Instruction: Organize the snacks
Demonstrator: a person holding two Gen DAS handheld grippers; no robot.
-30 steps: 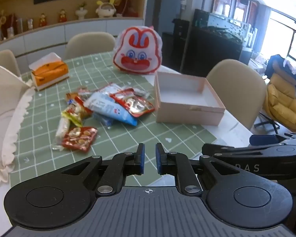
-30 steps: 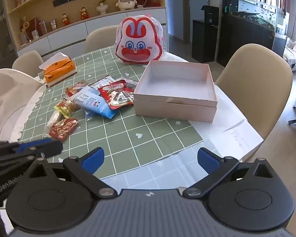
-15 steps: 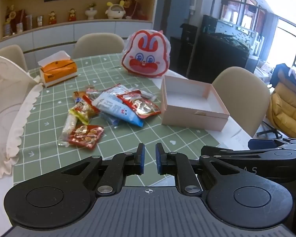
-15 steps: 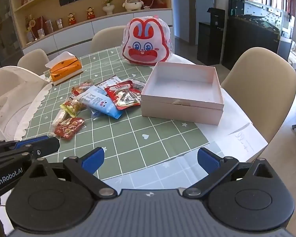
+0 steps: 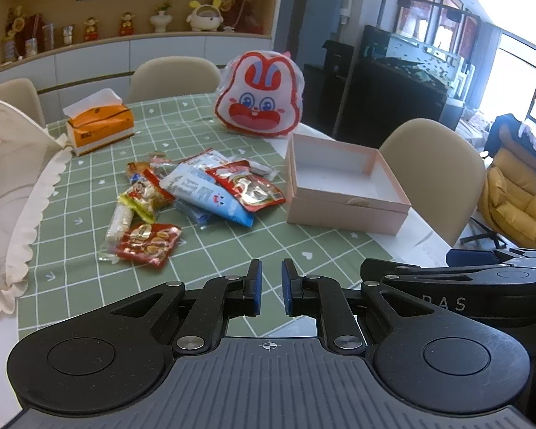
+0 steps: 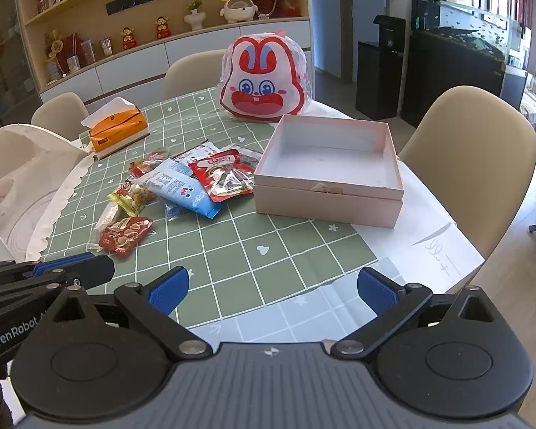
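Note:
Several snack packets (image 5: pixel 196 193) lie in a loose pile on the green checked tablecloth, among them a blue packet (image 6: pixel 182 187) and a red packet (image 6: pixel 125 234) nearest me. To their right stands a pink box (image 6: pixel 325 203), open at the top with nothing inside. My left gripper (image 5: pixel 271 286) hovers at the near table edge, shut with nothing between its pads. My right gripper (image 6: pixel 273 286) stands open beside it, also short of the snacks. The pink box (image 5: pixel 343 211) also appears in the left wrist view.
A rabbit-face bag (image 6: pixel 262 85) stands behind the box. An orange tissue box (image 6: pixel 118 127) sits at the back left. A white scalloped cover (image 5: pixel 10 178) fills the table's left side. Beige chairs (image 6: pixel 475 150) ring the table. White paper (image 6: pixel 428 250) lies under the box.
The left wrist view has rolled a little, so the table looks more level. Snacks and box lie where they were. Neither gripper's jaws have changed.

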